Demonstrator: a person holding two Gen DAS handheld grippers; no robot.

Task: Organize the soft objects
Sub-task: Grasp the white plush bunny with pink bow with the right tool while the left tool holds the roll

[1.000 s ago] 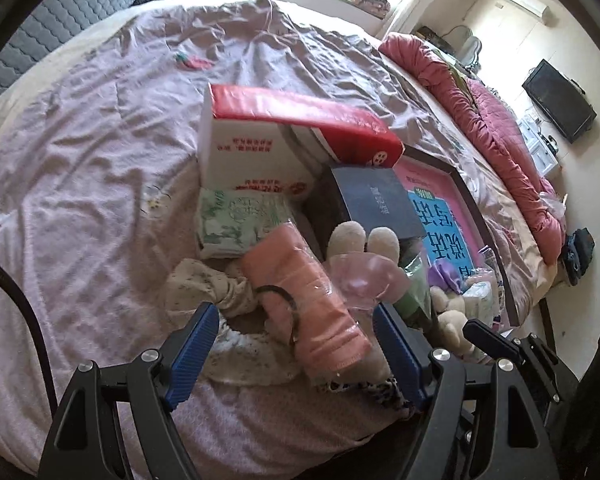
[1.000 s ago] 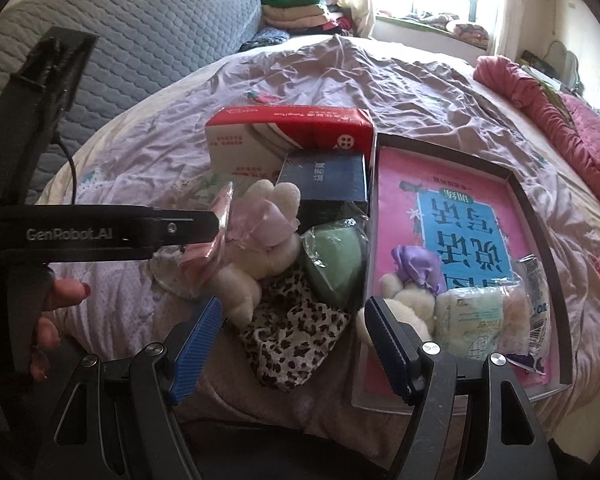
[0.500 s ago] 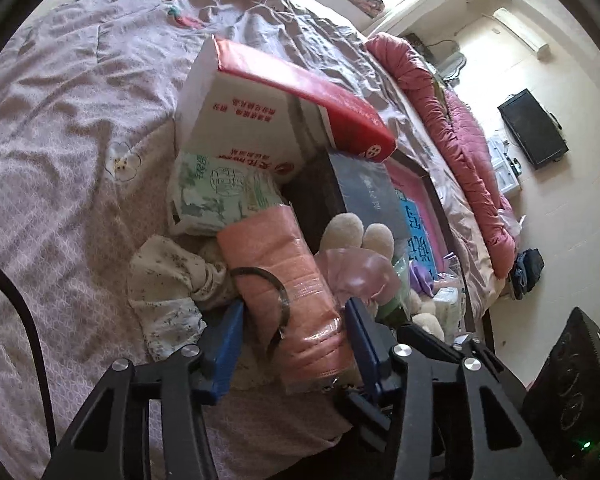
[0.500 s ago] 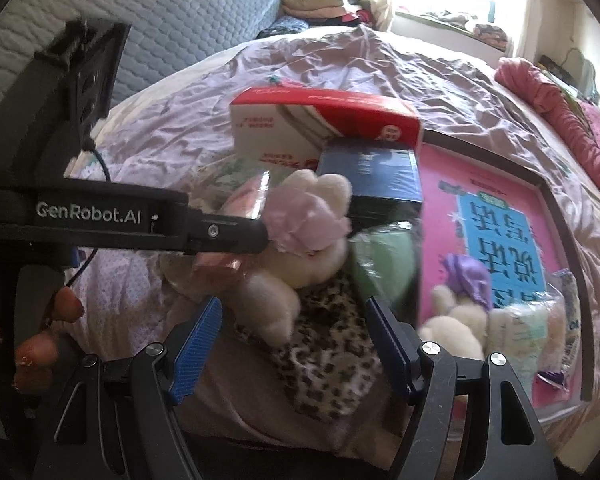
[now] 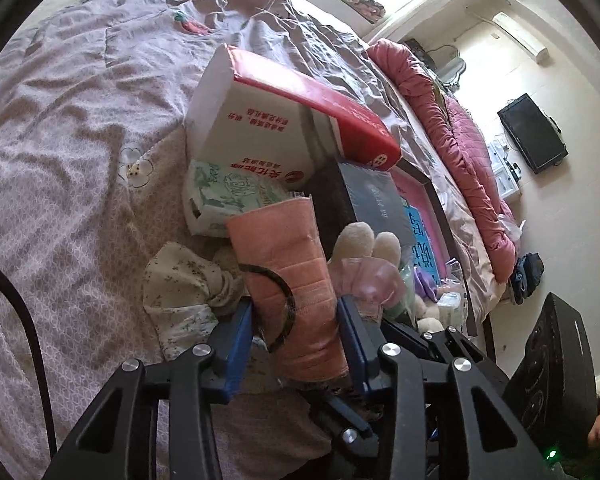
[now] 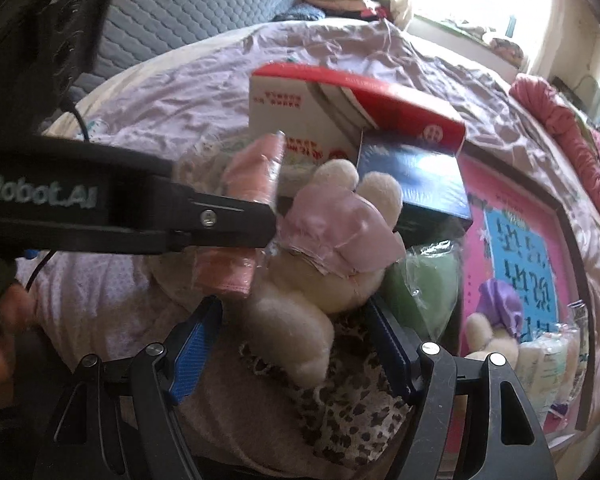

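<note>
The bed [image 5: 80, 128] carries the whole pile. A red and white box [image 5: 268, 128] stands at twelve o'clock of the heap, a dark box [image 5: 374, 204] just beside it at two o'clock, and a pink tray [image 6: 512, 248] at three o'clock.

The task's things lie at the centre. A plush rabbit [image 6: 300, 320] in a pink bonnet lies on a leopard-print cloth [image 6: 348, 412], touching a pink towel roll [image 5: 296, 280] at its nine o'clock. The roll is wrapped in clear film and circled by a black band. I judge it light and compressible; the film looks slippery, so a hold across the middle of its body seems safest. The rabbit looks soft and light, best taken around its body.

The left gripper [image 5: 296, 340] points steeply down, its blue jaws closing on the lower part of the roll; both pads [image 5: 240, 340] appear to press its sides. The right gripper [image 6: 296, 356] also tilts steeply down, jaws wide but narrowing, straddling the rabbit's lower body with gaps on both sides. A hand [image 6: 4, 344] shows at nine o'clock in the right wrist view.
</note>
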